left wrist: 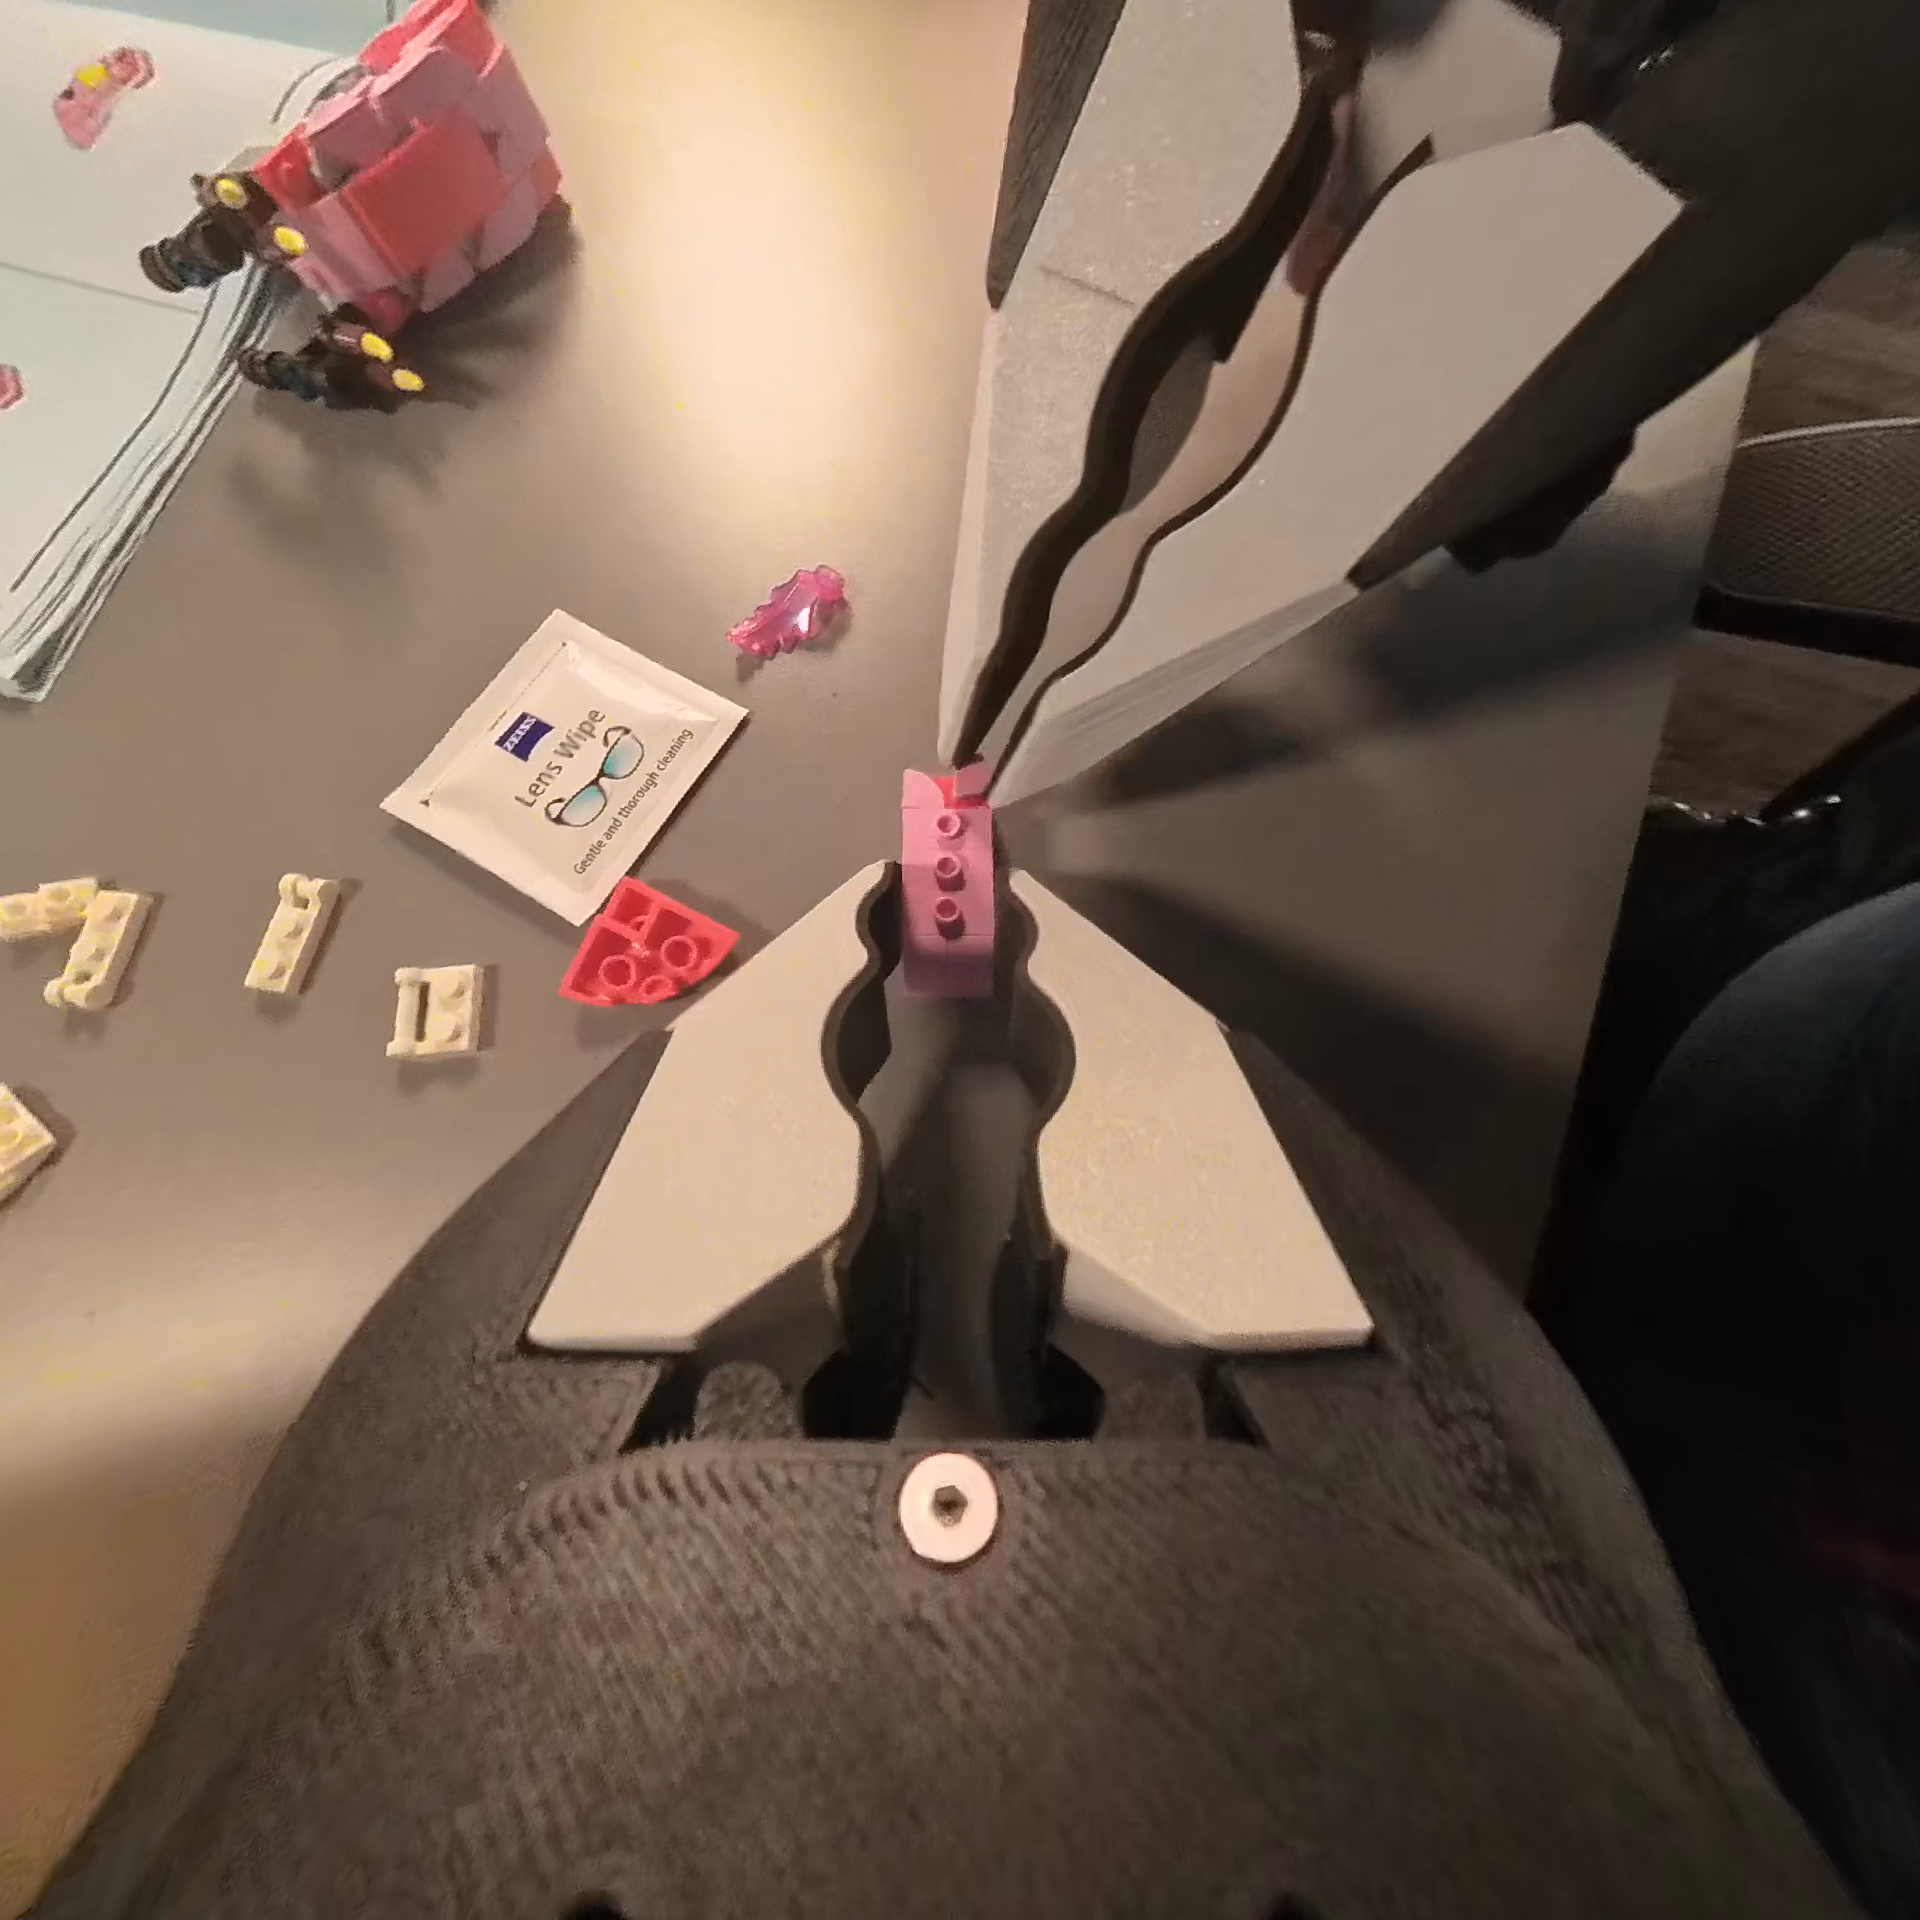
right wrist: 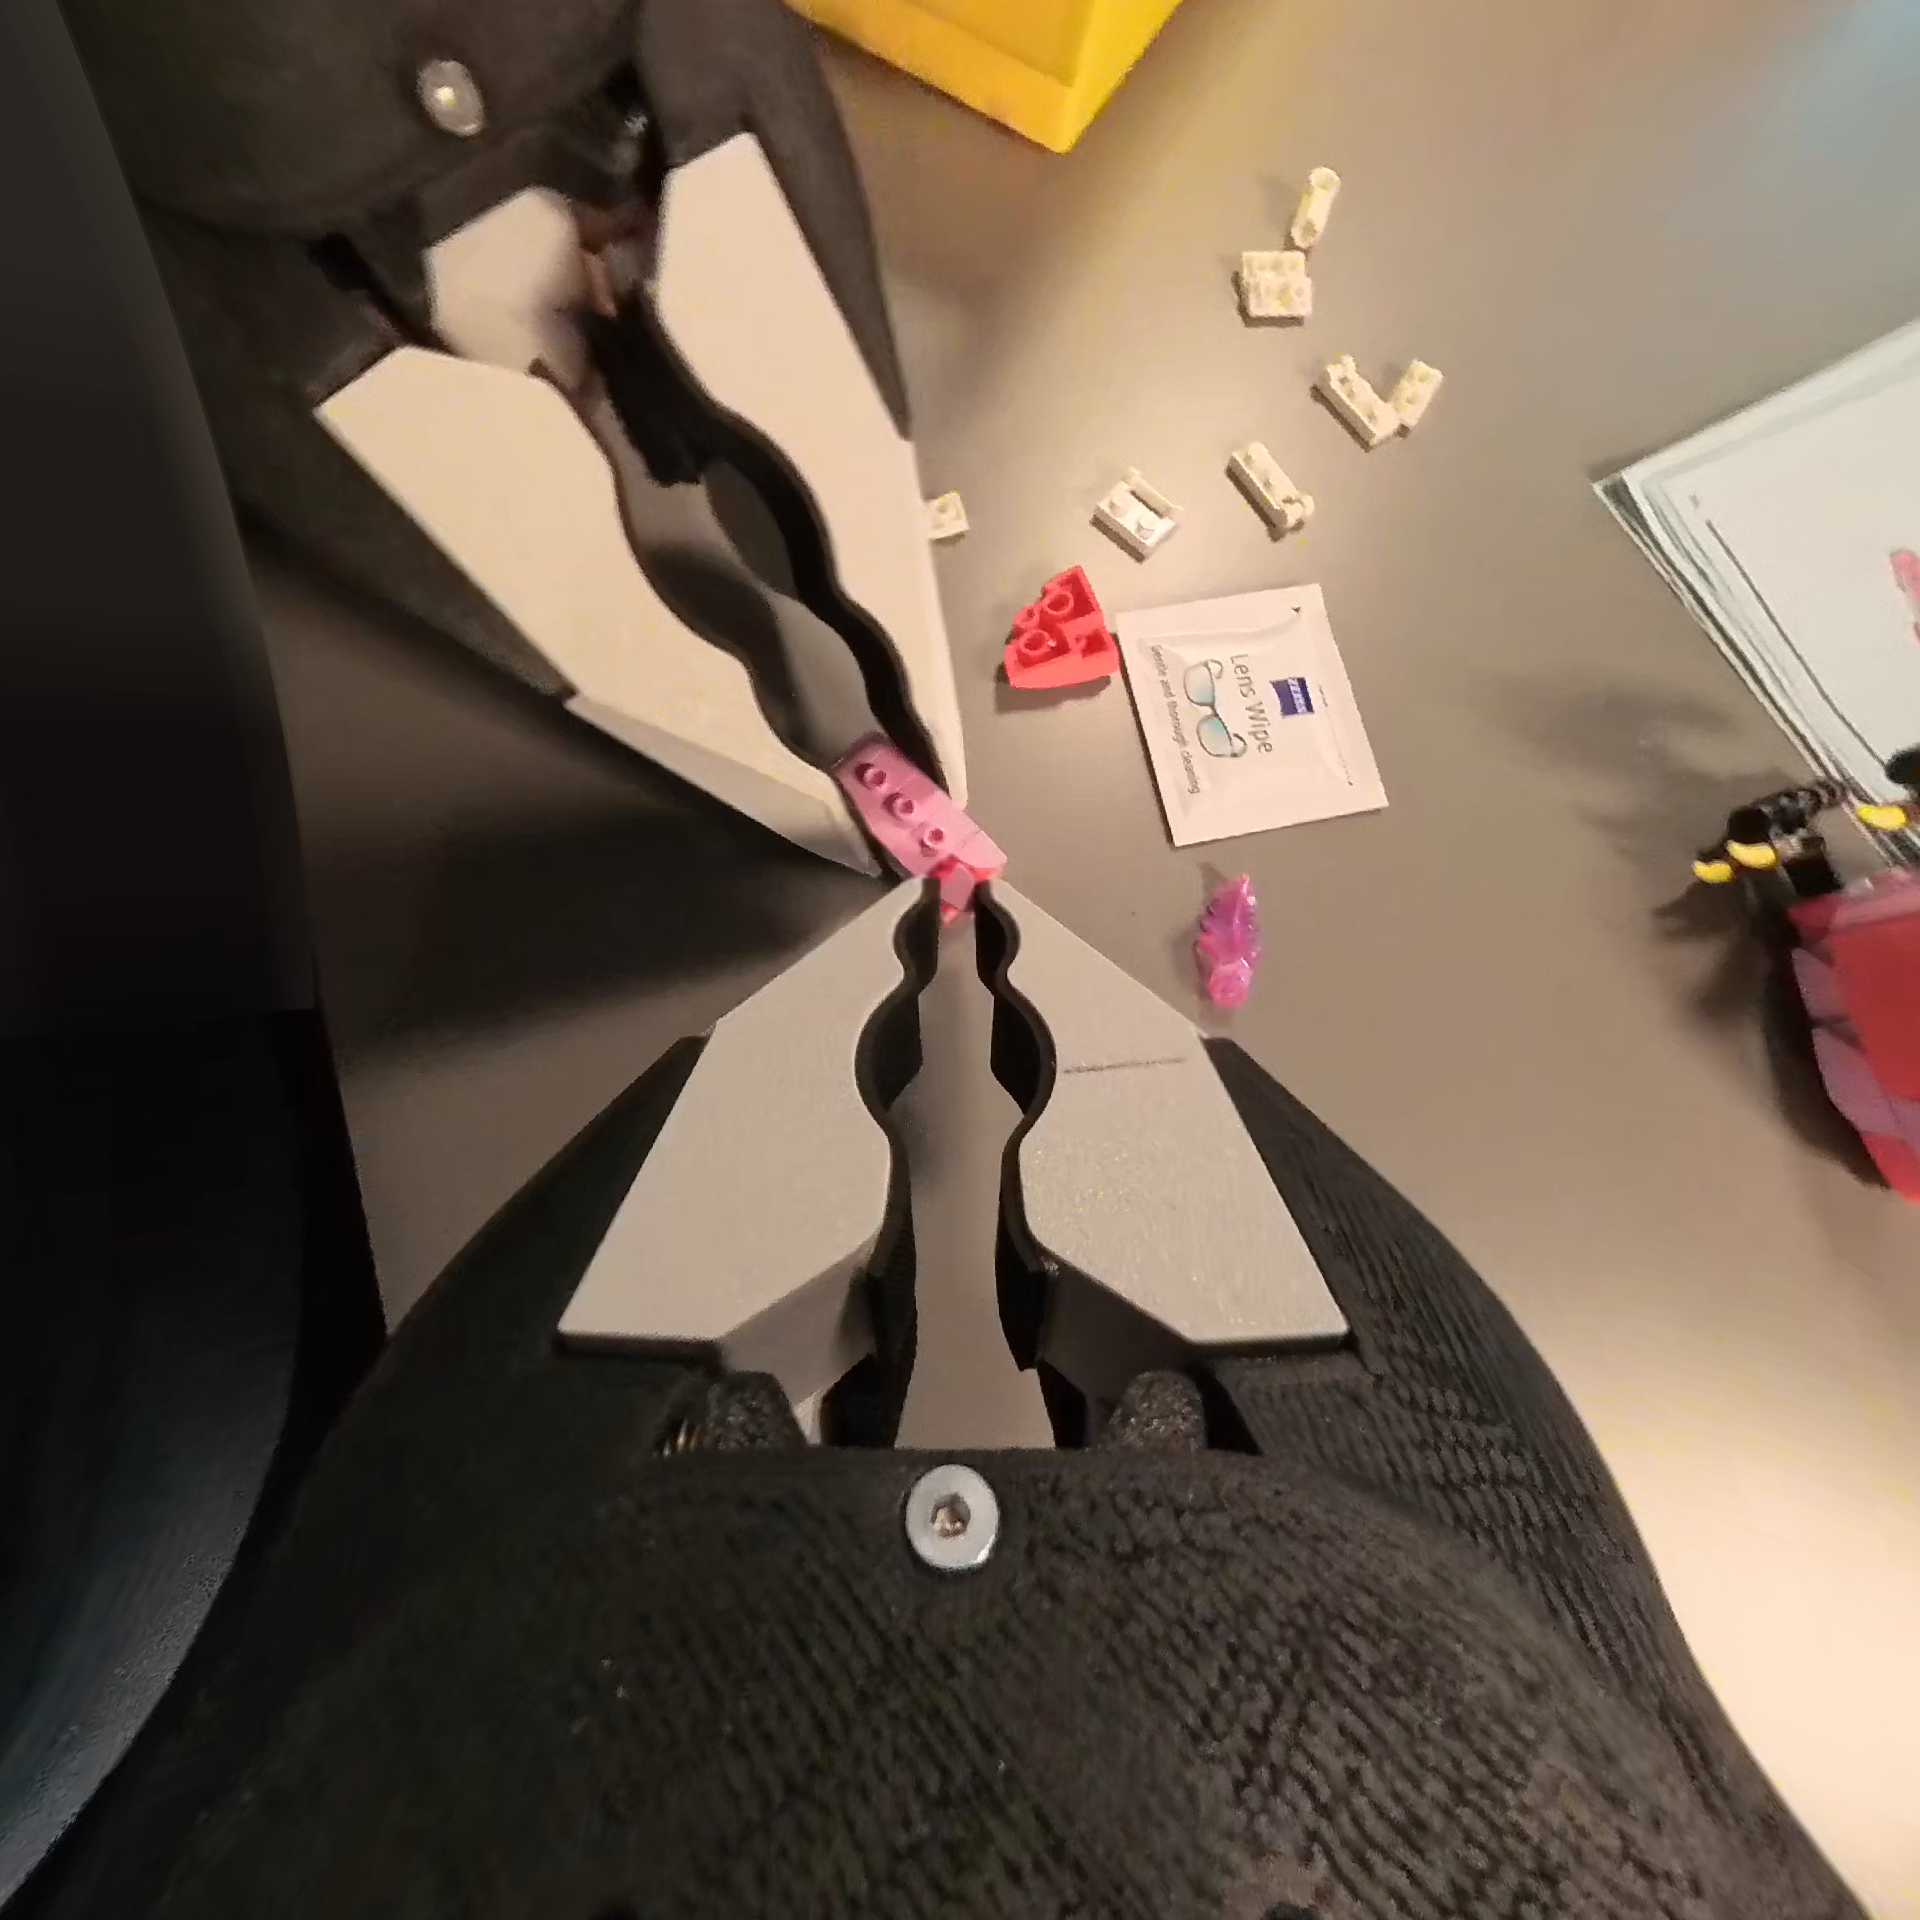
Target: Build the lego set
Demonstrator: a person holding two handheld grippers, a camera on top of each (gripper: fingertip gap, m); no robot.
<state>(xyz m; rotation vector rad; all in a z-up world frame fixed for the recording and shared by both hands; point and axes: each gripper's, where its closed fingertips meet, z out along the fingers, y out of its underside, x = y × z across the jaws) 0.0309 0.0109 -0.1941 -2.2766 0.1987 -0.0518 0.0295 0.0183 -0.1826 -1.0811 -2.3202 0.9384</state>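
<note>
The left gripper (left wrist: 951,914) fills the near foreground of its own view, its jaws clamped on the sides of a pink brick stack (left wrist: 948,899) with three studs facing the camera. The stack stands out past the fingertips, above the grey surface (left wrist: 727,436). At its far end sits a small red piece (right wrist: 958,896), and the right gripper (right wrist: 951,914), coming from the opposite side, has its jaws closed narrowly on that piece. The two grippers thus meet tip to tip over the stack.

Just left of the left jaws lies a red rounded brick (left wrist: 644,948), underside up, touching a white sachet (left wrist: 566,758). Beyond the sachet lies a translucent pink leaf piece (left wrist: 788,610). Farther left are several cream hinge plates (left wrist: 436,1010), well apart from the jaws. Far to the upper left stands a pink and red brick model (left wrist: 405,197) on a paper booklet (left wrist: 94,436).

How the red piece joins the stack is hard to make out, since the fingertips cover it. The model is cut off in the right wrist view, as is a yellow box (right wrist: 987,62) at the top edge.
</note>
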